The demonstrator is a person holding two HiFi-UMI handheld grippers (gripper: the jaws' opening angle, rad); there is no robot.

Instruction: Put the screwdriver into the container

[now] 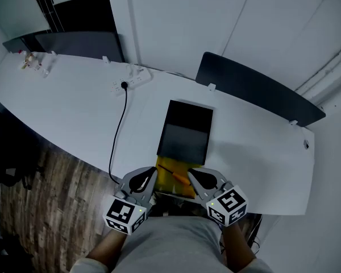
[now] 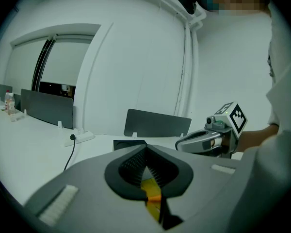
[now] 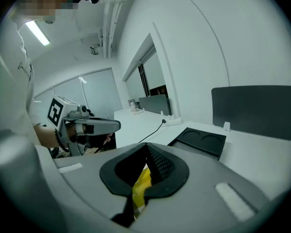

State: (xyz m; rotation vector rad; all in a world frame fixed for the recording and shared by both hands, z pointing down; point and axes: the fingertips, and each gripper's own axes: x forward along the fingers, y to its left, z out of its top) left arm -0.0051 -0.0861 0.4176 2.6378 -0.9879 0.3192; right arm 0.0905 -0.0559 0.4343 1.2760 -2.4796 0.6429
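A slim orange screwdriver [image 1: 178,174] lies on a flat yellow sheet [image 1: 166,184] at the near edge of the smooth white tabletop [image 1: 74,107]. It is just short of the one matte black rectangular tray [image 1: 186,131]. The two grippers flank it. The left gripper [image 2: 146,153] has its ribbed pads pressed together, and the right gripper [image 3: 146,152] is likewise closed. Only yellow shows behind their tips.
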